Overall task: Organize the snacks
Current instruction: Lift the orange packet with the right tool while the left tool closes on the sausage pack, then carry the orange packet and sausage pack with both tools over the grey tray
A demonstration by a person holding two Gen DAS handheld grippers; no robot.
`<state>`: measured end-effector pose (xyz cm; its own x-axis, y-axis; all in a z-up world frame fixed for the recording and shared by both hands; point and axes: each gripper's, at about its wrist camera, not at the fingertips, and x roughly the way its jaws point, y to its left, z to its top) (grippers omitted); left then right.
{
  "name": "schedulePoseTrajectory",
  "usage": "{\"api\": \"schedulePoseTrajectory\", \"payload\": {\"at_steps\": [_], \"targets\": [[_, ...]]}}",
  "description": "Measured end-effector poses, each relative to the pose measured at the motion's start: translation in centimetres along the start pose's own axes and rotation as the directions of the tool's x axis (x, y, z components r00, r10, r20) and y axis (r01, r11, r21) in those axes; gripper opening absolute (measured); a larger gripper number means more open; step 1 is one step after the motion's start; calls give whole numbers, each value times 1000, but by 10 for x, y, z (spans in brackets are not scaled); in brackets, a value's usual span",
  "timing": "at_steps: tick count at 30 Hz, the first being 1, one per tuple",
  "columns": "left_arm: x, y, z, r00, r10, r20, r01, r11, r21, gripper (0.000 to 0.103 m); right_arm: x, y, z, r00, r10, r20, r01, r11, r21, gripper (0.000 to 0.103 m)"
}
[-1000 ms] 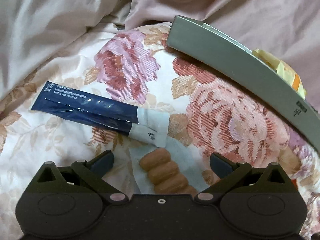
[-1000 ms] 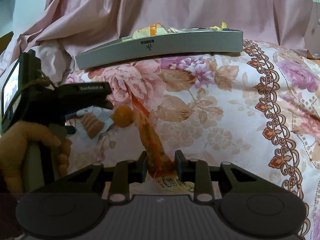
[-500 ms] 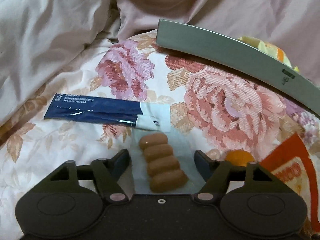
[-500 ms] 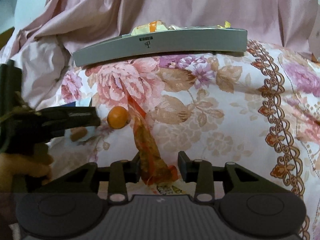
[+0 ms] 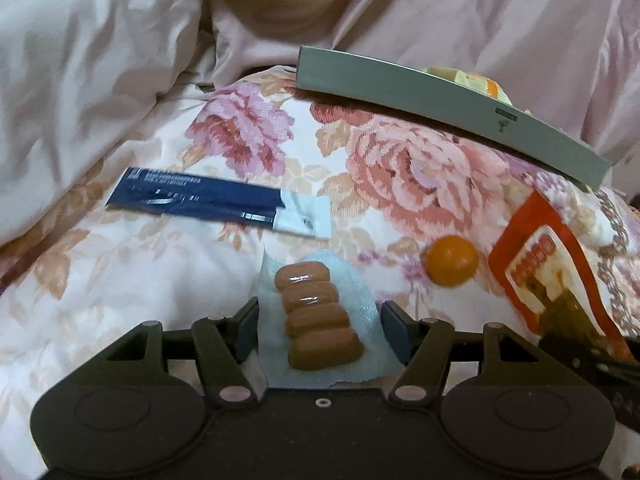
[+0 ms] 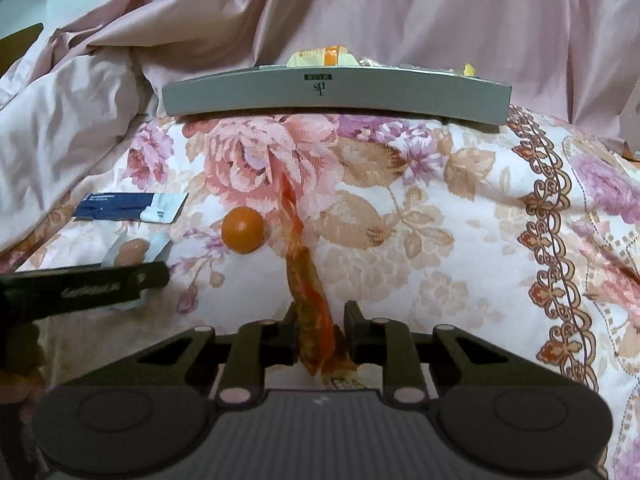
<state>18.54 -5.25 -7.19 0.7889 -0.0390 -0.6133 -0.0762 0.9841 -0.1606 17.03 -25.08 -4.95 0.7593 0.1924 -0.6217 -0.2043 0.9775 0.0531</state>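
A clear-wrapped pack of small brown sausages lies on the floral bedspread between the fingers of my left gripper. That gripper is open, and its fingers reach only the wrapper's edges. My right gripper is shut on an orange snack packet, seen edge-on and standing up from the bed. The same packet shows at the right of the left wrist view. A small orange ball-shaped snack and a blue sachet lie loose on the bed. A grey tray farther back holds yellow-wrapped snacks.
Crumpled pink bedding rises to the left and behind the tray. The left gripper's fingers reach in at the lower left of the right wrist view. The bedspread stretches bare to the right of the packet.
My left gripper's fingers have narrowed around the sausage pack, and its view has swung right to take in the orange ball and packet. The right gripper still holds the packet.
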Motion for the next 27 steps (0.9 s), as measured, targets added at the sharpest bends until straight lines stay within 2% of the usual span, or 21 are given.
{"api": "schedulePoseTrajectory", "payload": {"at_steps": [7, 10, 14, 17, 20, 23, 27], "targets": [[-33, 1, -20, 999, -31, -20, 31, 999, 35, 65, -20, 10, -6, 997, 53, -49, -52, 998, 26, 22], [-39, 3, -23, 998, -49, -25, 51, 997, 53, 66, -28, 18, -11, 997, 58, -55, -58, 998, 0, 22], [-37, 4, -22, 996, -84, -39, 86, 995, 51, 82, -25, 23, -15, 998, 39, -58, -41, 999, -31, 23], [-35, -1, -23, 996, -86, -39, 88, 994, 70, 88, -21, 28, -19, 999, 24, -41, -27, 997, -71, 26], [-33, -6, -27, 997, -73, -36, 77, 991, 113, 89, -19, 32, -23, 1000, 13, -27, -16, 994, -112, 29], [-32, -3, -24, 996, -82, -47, 86, 992, 92, 89, -16, 31, -23, 999, 18, -27, -21, 995, -99, 35], [-32, 2, -21, 994, -96, -51, 98, 995, 34, 89, -14, 27, -21, 999, 29, -19, -31, 997, -71, 37]]}}
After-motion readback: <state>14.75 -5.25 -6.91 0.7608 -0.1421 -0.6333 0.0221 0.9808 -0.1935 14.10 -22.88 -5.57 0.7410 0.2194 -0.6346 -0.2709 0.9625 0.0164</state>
